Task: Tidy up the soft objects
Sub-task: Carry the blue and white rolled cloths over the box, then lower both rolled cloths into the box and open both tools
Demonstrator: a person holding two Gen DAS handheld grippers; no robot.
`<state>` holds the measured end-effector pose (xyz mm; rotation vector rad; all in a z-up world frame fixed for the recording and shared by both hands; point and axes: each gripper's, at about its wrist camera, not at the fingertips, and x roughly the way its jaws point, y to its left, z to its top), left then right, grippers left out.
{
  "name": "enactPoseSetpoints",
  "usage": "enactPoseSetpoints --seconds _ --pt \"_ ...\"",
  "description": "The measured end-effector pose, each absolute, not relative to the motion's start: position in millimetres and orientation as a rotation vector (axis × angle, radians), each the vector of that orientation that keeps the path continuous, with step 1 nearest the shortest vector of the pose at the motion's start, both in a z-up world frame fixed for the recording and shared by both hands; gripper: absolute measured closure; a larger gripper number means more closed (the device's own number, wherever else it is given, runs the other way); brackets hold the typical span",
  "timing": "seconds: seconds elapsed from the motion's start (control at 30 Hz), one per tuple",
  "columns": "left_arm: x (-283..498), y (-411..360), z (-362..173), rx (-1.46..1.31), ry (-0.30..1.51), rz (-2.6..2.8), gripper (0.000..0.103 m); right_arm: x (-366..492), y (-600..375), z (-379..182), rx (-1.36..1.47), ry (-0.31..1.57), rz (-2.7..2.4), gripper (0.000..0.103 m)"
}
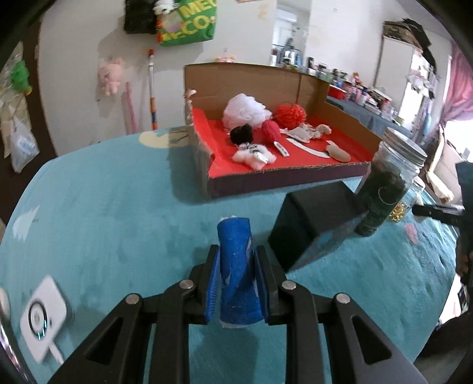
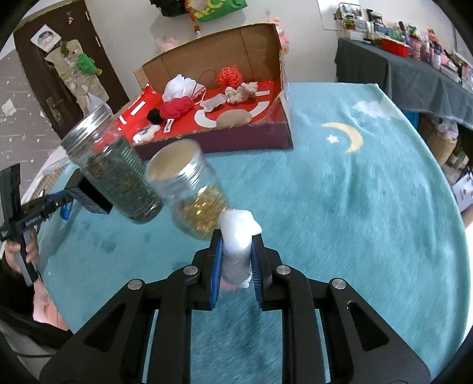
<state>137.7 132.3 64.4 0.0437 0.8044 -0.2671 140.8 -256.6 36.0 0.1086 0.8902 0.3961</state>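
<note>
Left gripper (image 1: 236,274): jaws pinching a blue rolled cloth (image 1: 236,265), which stands upright between the blue pads above the teal cover.
Right gripper (image 2: 236,260): jaws pinching a white rolled cloth (image 2: 238,245), upright, its top bulging above the pads.
Cardboard box (image 1: 283,177): open-topped, red-lined, low front wall, tall brown back flap; sits on the far part of the table, well apart from both grippers.
Box contents: white mesh puff (image 1: 245,110), red yarn ball (image 1: 291,115), smaller red ball (image 1: 270,131), black pompom (image 1: 241,134), small white plush (image 1: 252,155), plus flat white and tan pieces (too small to identify).
Black box (image 1: 313,221): on the cover between the left gripper and the cardboard box, to the right of a straight line to it.
Tall jar (image 2: 112,171): metal lid, dark green filling, just beside the black box.
Short jar (image 2: 189,189): metal lid, gold bits inside, just ahead of the right gripper and left of the white roll.
Open room: wide bare stretch of cover (image 1: 103,212) left of the left gripper up to the box's near wall; wide bare stretch right of the right gripper, past the moon print (image 2: 347,136).
Edges: cover's rounded edge curves away at left and right of both views.
White device (image 1: 41,322): near the cover's left edge (blurred), cable attached.
Surface: teal plush table cover with cloud, star and moon prints.
Room: white wall with a pink plush toy (image 1: 111,75) and green bag (image 1: 189,23); dark door (image 2: 59,73); cluttered side table (image 2: 414,73) under dark cloth.
</note>
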Motion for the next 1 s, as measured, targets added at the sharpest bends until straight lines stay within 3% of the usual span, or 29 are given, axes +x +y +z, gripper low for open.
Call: enactPoseSetpoints --seconds 1.0 --pt "208.2 111.5 95.8 0.183 0.787 -0.484 0.079 231.0 -243.4 70.1 -0.034 0.892 0.617 0.086"
